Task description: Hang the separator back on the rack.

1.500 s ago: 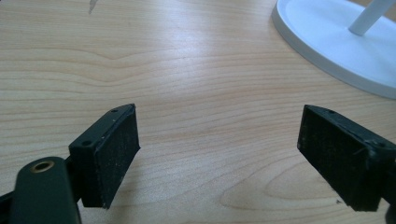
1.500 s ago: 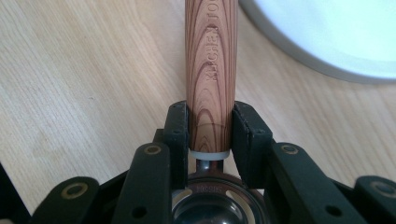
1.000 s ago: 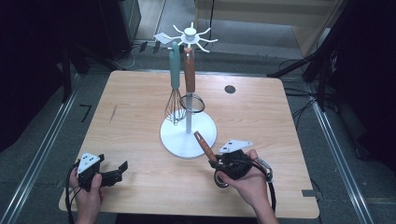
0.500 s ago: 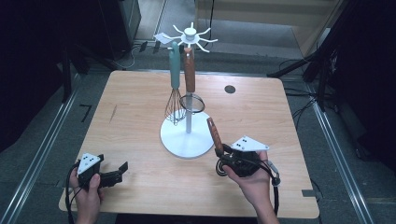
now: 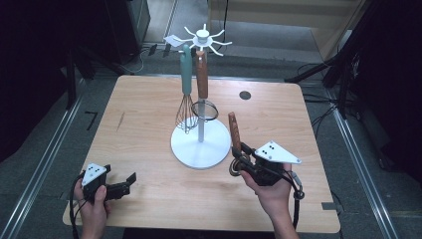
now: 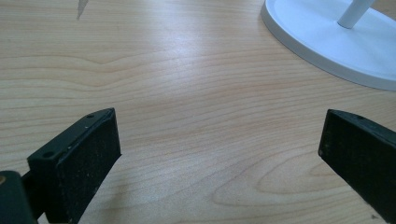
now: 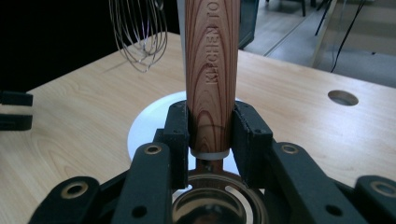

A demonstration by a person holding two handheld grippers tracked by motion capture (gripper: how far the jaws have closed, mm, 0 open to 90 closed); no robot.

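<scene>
Wooden table [image 5: 149, 124], right gripper [image 5: 242, 162] clamping wooden-handled utensil [image 5: 234, 132]

A white round-based utensil stand [image 5: 200, 144] with a hanging wire whisk [image 5: 186, 112] blocks the middle of the pale wooden counter [image 5: 144, 124]; open surface lies to its left and front.
</scene>
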